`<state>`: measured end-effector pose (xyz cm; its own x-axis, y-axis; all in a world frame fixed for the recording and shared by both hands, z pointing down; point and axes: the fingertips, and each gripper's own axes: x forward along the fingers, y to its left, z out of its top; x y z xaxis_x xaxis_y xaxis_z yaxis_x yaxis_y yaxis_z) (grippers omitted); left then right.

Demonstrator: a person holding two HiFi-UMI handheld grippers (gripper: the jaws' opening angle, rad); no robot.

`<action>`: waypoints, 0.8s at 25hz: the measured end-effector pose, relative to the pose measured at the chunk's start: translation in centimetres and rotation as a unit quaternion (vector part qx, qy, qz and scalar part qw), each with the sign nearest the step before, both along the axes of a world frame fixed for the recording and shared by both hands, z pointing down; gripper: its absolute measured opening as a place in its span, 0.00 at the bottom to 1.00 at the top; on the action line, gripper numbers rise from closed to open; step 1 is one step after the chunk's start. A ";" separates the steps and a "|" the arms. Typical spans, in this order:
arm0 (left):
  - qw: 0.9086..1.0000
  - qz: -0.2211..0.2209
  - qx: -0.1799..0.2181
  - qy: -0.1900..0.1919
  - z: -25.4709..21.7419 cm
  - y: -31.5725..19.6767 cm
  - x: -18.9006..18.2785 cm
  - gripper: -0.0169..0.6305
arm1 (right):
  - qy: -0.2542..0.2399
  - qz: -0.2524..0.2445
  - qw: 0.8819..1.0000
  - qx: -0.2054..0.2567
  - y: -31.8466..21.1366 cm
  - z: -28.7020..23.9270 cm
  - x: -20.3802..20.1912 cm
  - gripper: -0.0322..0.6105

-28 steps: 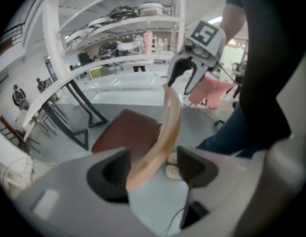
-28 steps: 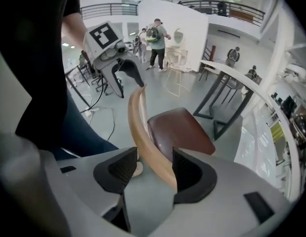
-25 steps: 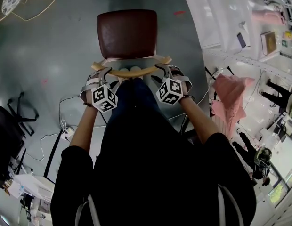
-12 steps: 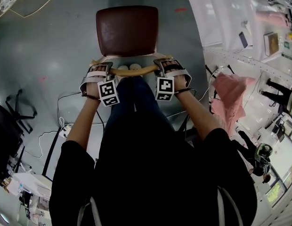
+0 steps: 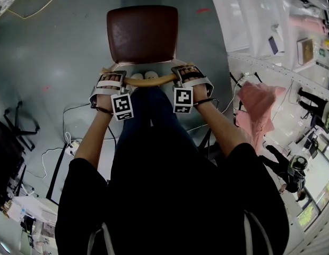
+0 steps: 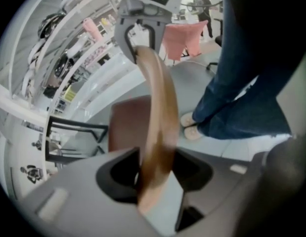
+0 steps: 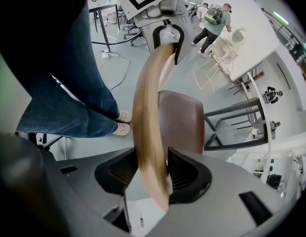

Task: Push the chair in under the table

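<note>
The chair (image 5: pixel 142 33) stands on the bare grey floor (image 5: pixel 58 62), its dark red seat (image 7: pixel 182 127) just beyond both claws and its curved wooden backrest (image 5: pixel 145 80) running from one claw to the other. The left claw (image 6: pixel 153 174) grasps the left end of the backrest: its jaws have just been closing, and the wood lies between them with both pads against it. The right claw (image 7: pixel 145 174) is clenched on the right end of the same backrest in the same way, with the wood filling the gap between its pads. Both claws point steeply down, their marker cubes turned up toward the person. Between the two claws, just behind the backrest, the toes of the person's pale shoes (image 5: pixel 144 76) show on the floor below dark blue trouser legs (image 7: pixel 69 83). A white desk (image 5: pixel 236 20) lies well to the right of the right claw and ahead of it, apart from the chair, which is not under it. A pink cloth (image 5: pixel 257 108) hangs to the right of the right claw, and cables (image 5: pixel 74 142) trail across the floor behind the left claw
</note>
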<state>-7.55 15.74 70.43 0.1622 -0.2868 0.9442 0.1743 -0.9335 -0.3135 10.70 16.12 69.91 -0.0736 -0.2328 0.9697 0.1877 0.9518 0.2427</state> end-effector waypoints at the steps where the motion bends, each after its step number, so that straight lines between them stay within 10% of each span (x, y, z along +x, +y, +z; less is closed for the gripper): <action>1: 1.000 0.001 -0.001 0.000 0.0 -0.2 -0.1 0.33 | 0.001 0.000 1.000 -0.001 -0.2 0.0 -0.1 0.34; 20: 1.000 -0.007 0.017 -0.001 0.3 -7.3 -0.6 0.32 | 0.018 0.011 1.000 0.006 -7.6 0.4 -0.5 0.34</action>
<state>-8.17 8.44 70.73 0.1561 -0.3201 0.9344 0.1626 -0.9248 -0.3439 10.16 8.52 70.35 -0.0340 -0.2459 0.9687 0.1763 0.9526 0.2480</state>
